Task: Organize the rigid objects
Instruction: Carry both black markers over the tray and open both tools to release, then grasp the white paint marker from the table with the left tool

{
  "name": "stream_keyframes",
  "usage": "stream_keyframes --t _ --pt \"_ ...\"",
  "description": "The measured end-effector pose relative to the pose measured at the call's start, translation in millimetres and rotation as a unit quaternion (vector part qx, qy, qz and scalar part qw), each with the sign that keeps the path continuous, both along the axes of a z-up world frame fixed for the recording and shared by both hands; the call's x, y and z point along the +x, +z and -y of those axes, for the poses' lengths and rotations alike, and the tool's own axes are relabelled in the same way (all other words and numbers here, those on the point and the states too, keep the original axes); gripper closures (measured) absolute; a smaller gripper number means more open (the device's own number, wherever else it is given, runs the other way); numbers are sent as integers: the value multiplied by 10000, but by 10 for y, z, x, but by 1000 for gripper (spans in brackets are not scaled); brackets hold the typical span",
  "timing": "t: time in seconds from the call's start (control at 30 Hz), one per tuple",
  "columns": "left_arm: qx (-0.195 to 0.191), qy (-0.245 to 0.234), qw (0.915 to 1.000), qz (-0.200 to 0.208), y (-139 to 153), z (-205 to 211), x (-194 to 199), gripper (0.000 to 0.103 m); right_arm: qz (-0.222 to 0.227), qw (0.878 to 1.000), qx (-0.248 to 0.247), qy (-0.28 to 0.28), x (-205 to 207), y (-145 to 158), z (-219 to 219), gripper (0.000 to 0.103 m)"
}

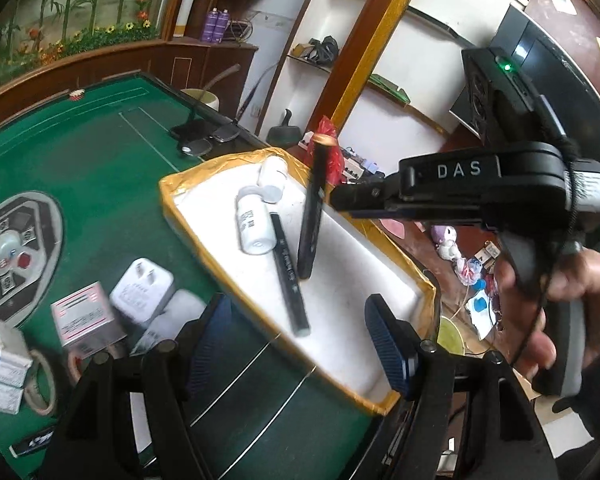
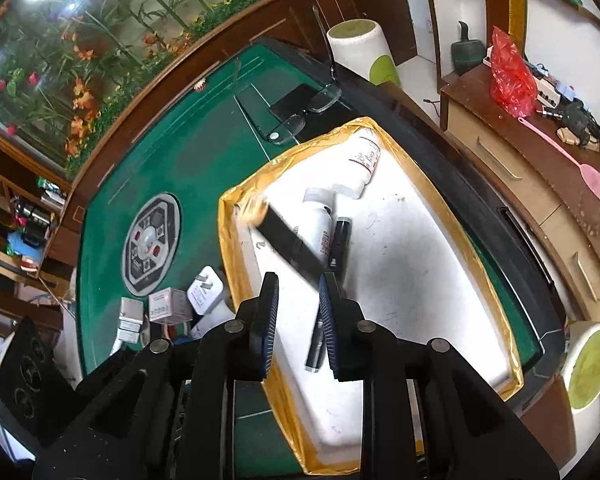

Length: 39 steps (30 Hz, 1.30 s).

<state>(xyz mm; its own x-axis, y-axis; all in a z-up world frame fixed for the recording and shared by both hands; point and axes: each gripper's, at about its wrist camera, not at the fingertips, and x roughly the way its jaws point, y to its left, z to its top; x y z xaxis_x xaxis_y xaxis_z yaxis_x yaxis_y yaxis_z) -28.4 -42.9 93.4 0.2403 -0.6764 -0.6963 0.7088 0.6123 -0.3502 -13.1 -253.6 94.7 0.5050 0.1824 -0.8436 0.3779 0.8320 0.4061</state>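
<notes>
A white tray with a gold rim (image 1: 204, 240) (image 2: 496, 264) sits on the green table. In it lie two white bottles (image 1: 254, 224) (image 2: 320, 220), (image 1: 274, 174) (image 2: 362, 164), and a black marker (image 1: 290, 280) (image 2: 336, 256). A black tube with a gold cap (image 1: 312, 216) (image 2: 288, 246) is tilted in mid-air over the tray, blurred, just off the right gripper's tips. My right gripper (image 2: 299, 312) (image 1: 352, 196) is open above the tray. My left gripper (image 1: 296, 344) is open and empty over the tray's near edge.
A white plug adapter (image 1: 140, 292) (image 2: 206, 290), small boxes (image 1: 86, 318) (image 2: 164, 304) and tape rolls (image 1: 40, 380) lie on the green felt (image 1: 112, 168) left of the tray. Glasses and a phone (image 2: 300, 108) lie at the far edge. Stools (image 2: 588, 364) stand beside the table.
</notes>
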Motion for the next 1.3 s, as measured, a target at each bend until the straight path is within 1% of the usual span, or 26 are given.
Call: stream_keyframes --t 0.2,0.37,0.53,0.63,0.7,0.83,0.9,0.93,0.97,1.03,1.07,1.1,1.17,1.23,1.27,1.3 --pt "-1 217 9997 57 65 -466 -45 33 187 9997 -143 -98 -90 116 -122 83" --pt "111 539 9985 30 50 -925 -42 33 249 9993 248 145 -145 34 -424 82" --pt "242 1002 9947 -50 -32 -1453 -39 33 -40 9957 712 588 -135 -262 -942 82" --pt "271 1389 9898 -151 -106 -1870 -36 33 -273 9920 905 839 -103 -437 -1223 82" --pt "335 1614 9861 -184 -156 -2122 -13 33 -361 9902 913 989 -87 -494 -1366 82" --pt "672 2055 9763 -103 -279 -2551 71 33 -405 9887 906 1125 -88 -514 -1545 82" --pt "741 2139 9739 -147 -339 -2702 182 33 -424 9886 890 1139 -103 -523 -1603 82" --pt "849 2180 9721 -136 -378 -2752 262 33 -440 9885 890 1145 -110 -532 -1628 82" --pt "976 2176 9710 -129 -418 -2774 344 33 -452 9883 894 1148 -129 -534 -1652 82" --pt "1102 1941 9746 -154 -507 -2755 497 33 -504 9877 902 1170 -161 -545 -1683 82" --pt "1276 1926 9729 -90 -559 -2746 548 33 -519 9876 898 1179 -175 -551 -1702 82" --pt "1472 1847 9717 4 -602 -2682 604 33 -533 9875 893 1183 -192 -557 -1716 82" --pt "1615 1536 9748 51 -677 -2576 695 33 -541 9878 869 1173 -243 -557 -1729 82" --pt "1862 1398 9724 179 -769 -2446 793 33 -552 9884 823 1154 -290 -546 -1731 82" --pt "1889 1265 9737 163 -811 -2380 836 33 -569 9886 797 1147 -313 -547 -1732 82" --pt "1919 1188 9741 148 -854 -2333 880 36 -581 9886 783 1145 -327 -549 -1734 82"
